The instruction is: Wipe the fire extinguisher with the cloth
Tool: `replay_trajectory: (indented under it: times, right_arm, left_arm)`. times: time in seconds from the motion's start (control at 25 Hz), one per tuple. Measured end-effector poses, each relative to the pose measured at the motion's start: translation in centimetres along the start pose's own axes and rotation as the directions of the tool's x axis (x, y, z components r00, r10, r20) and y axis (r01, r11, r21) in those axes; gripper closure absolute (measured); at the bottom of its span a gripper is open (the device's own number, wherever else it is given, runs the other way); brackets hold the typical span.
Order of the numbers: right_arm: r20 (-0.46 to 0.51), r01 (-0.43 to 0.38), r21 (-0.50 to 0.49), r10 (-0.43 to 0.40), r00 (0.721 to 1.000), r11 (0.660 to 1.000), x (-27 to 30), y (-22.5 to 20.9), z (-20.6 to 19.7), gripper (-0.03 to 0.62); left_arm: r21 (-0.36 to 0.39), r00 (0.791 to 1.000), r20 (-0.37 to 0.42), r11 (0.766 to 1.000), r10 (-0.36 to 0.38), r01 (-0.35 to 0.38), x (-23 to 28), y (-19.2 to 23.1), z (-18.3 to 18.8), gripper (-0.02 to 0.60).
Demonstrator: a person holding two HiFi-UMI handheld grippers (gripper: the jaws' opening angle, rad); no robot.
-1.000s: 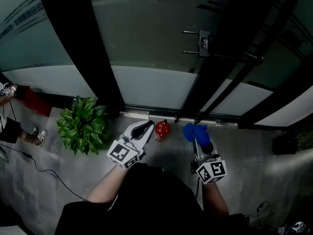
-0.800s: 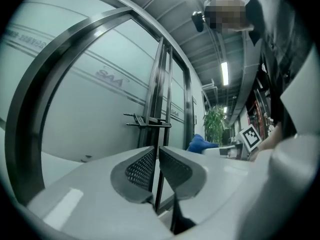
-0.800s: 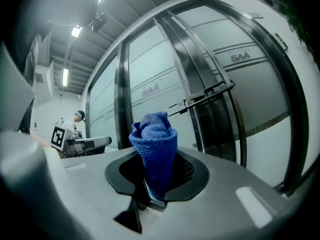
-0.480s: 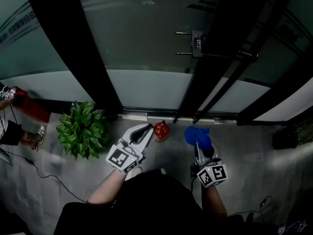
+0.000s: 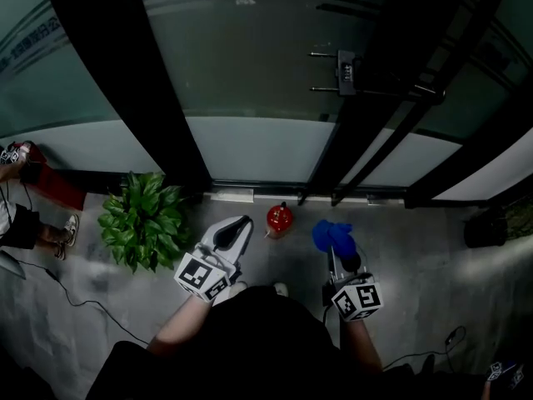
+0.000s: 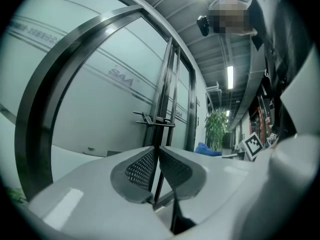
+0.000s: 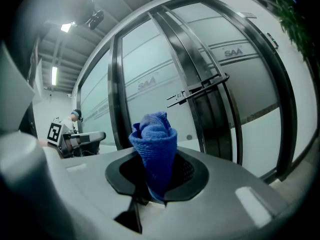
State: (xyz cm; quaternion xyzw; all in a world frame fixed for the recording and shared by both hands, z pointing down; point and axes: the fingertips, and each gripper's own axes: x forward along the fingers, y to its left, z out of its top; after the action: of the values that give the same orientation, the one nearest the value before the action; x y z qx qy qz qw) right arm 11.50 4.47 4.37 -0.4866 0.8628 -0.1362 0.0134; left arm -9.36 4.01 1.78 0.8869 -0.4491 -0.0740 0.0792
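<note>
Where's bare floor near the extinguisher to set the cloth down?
The widest bare floor lies right of the blue cloth, up to the dark object near the right edge. A narrow strip separates the fire extinguisher from the cloth. The left side is crowded: left gripper, then potted plant.

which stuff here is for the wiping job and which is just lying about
For the job:
- fire extinguisher, red, on the floor by the glass door
- blue cloth, clamped in the right gripper
- left gripper, shut and empty

Just around:
- potted plant
- door handle
</note>
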Motion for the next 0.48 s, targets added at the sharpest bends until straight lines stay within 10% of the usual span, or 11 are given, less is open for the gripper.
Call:
replay_trajectory:
  times: [0.48]
  right_arm:
    - [-0.025, 0.012, -0.003, -0.012, 1.000, 1.000, -0.09, 0.37, -1.06, 0.510]
  left_arm:
    - [0.000, 1.000, -0.002, 1.000, 0.005, -0.005, -0.84, 0.70, -0.35, 0.554]
